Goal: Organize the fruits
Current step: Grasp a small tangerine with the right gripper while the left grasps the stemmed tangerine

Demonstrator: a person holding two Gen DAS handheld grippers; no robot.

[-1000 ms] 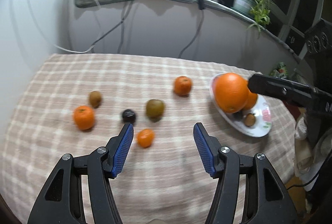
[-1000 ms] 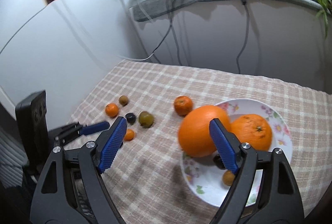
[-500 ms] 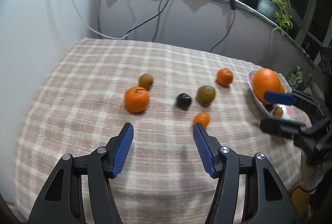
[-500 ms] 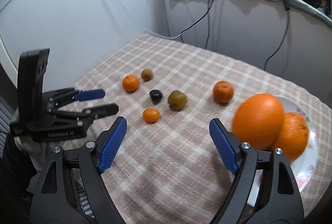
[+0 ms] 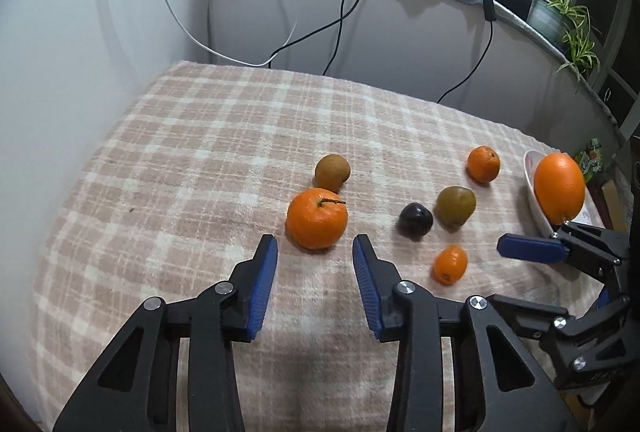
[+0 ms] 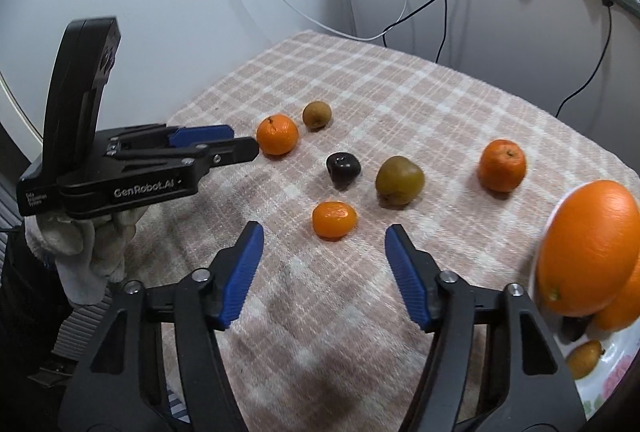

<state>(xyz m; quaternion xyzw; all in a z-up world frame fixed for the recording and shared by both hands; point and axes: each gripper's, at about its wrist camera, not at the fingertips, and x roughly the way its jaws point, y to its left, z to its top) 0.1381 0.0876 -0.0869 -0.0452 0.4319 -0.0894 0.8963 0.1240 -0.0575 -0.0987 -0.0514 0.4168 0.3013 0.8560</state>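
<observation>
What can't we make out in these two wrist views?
- White floral plate: cut off by the right wrist view's edge; in the left wrist view only its rim shows.
- Dark fruit on that plate: mostly hidden under the large orange; type unclear.
- Second orange on the plate: cut by the frame edge.
- Right gripper: lower finger hidden behind the left gripper in the left wrist view.

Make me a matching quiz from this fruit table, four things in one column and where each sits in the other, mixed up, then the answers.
Things:
1. big orange
2. dark plum
3. stemmed mandarin
4. small squat mandarin

Places:
A. just ahead of the left gripper
B. on the plate
C. just ahead of the right gripper
D. on the cloth beside the green-brown fruit

Pairs: 1-B, 2-D, 3-A, 4-C
</observation>
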